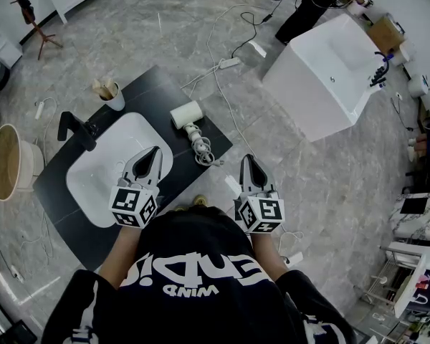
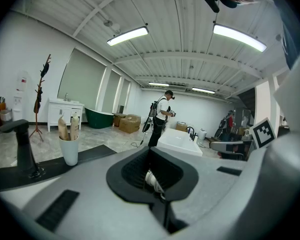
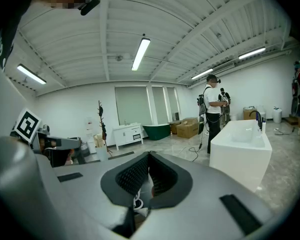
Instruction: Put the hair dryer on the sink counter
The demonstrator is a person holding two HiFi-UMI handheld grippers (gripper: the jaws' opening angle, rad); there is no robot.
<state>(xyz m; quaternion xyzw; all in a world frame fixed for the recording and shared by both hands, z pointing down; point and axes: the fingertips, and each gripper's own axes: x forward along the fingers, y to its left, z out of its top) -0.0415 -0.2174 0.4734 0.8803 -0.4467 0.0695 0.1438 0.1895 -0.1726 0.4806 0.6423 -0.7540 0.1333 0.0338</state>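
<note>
Looking steeply down, the head view showed a black shirt (image 1: 201,278) at the bottom edge, with a tool held out in each hand just past it. The left tool (image 1: 155,151) hung over the near right part of a white sink (image 1: 100,181), its jaws pressed together with nothing between them. The right tool (image 1: 247,159) hung over grey floor just off the near right corner of the dark worktop (image 1: 149,90), its jaws likewise closed and empty.

Beyond and between the two tools, apart from both, the white dryer (image 1: 185,113) lay on its side on the worktop, just right of the sink. Its cord (image 1: 203,150) sat bundled at the handle end, near the worktop's right corner. A black tap (image 1: 77,129) stood at the sink's left side. A white cup (image 1: 115,100) holding pale wooden pieces stood near the worktop's far corner.

Farther off, a power strip (image 1: 229,63) and loose cables lay on the floor. A white tub (image 1: 322,77) stood at the upper right, with another person (image 1: 308,6) beside it.
</note>
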